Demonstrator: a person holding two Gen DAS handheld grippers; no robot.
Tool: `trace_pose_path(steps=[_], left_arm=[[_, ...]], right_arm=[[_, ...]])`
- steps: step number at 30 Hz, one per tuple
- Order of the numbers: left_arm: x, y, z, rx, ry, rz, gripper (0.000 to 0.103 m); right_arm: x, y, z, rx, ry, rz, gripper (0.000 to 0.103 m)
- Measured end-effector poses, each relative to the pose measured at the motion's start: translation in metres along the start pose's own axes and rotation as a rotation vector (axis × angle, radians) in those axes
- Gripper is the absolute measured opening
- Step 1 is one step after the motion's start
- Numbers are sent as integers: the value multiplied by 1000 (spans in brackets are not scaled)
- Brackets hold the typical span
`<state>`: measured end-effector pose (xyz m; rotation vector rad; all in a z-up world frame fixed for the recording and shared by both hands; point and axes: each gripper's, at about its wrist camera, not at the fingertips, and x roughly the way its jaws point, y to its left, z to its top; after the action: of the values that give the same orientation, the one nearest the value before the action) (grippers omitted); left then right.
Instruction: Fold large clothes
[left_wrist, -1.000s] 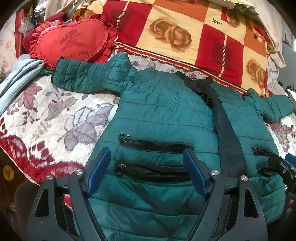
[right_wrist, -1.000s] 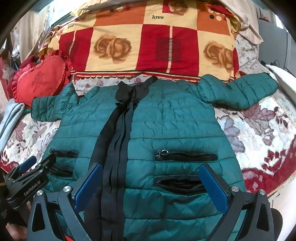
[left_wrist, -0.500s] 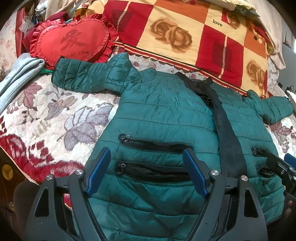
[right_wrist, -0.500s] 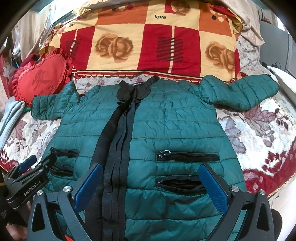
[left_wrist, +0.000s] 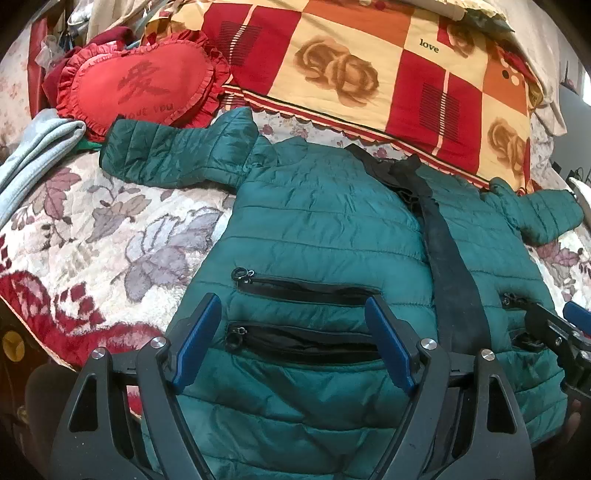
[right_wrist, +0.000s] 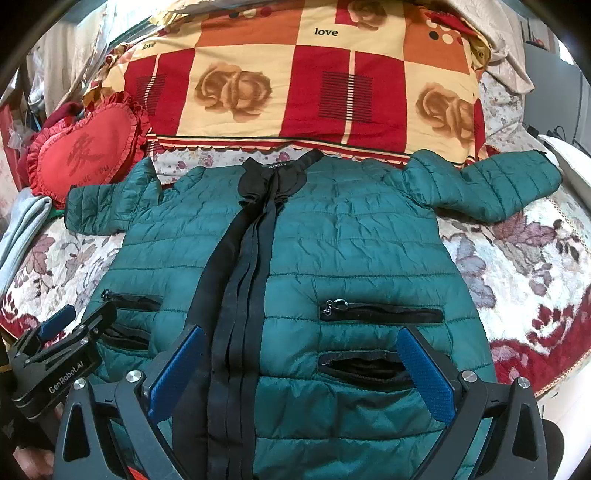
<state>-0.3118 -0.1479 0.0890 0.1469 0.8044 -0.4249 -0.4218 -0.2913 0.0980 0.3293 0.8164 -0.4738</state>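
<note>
Green jacket lies flat, both grippers' jaws apart above it

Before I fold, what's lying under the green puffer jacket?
The green quilted puffer jacket lies flat on a floral cream-and-red fleece blanket. Whatever is beneath its body is covered and can't be seen.

A green quilted jacket lies front-up and spread flat on a floral bedspread, both sleeves out, its black zipper placket running down the middle. The right gripper hangs over the hem, jaws wide apart. The left gripper shows at lower left. A red heart cushion sits beside a checked rose-print pillow
</note>
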Motion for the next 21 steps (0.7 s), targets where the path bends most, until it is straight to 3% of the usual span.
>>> trace_pose_path(steps=[21], left_arm=[[5, 6, 1, 1, 15, -5, 81]], right_arm=[[6, 9, 7, -21, 15, 5, 103]])
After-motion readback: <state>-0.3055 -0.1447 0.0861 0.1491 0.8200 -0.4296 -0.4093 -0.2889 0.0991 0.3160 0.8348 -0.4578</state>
